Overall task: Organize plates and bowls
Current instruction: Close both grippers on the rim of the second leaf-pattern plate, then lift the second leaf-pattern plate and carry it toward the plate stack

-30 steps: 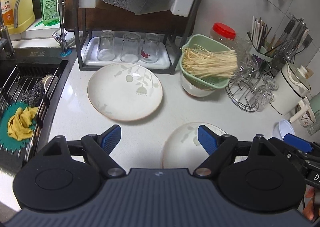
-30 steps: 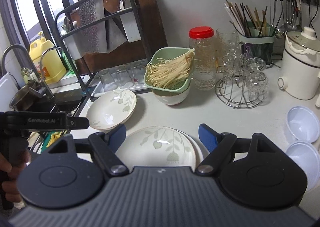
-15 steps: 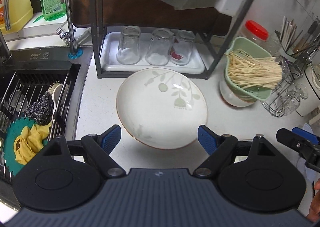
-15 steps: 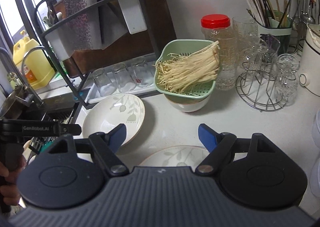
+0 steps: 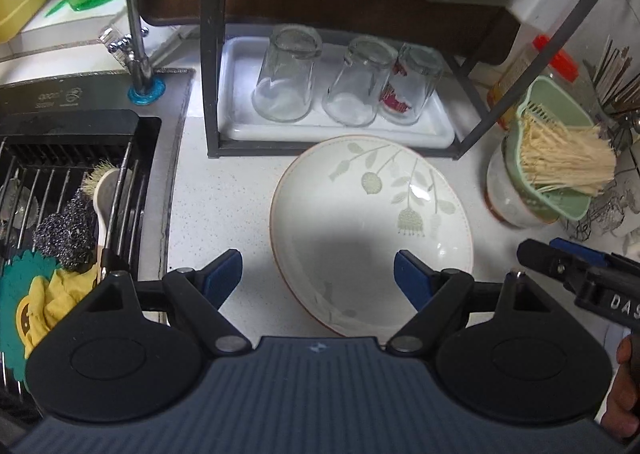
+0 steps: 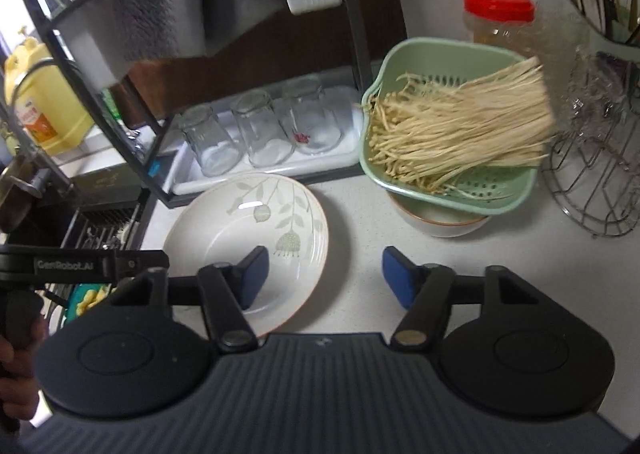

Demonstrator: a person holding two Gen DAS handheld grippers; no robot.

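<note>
Straddling plate (image 5: 372, 221) rim, both tongs gaping.

The left claw (image 5: 318, 274) pointed steeply downward, its blue pads spread wide with nothing pressed between them. The right claw (image 6: 324, 274) had just been closing, narrower, gripping nothing.
</note>
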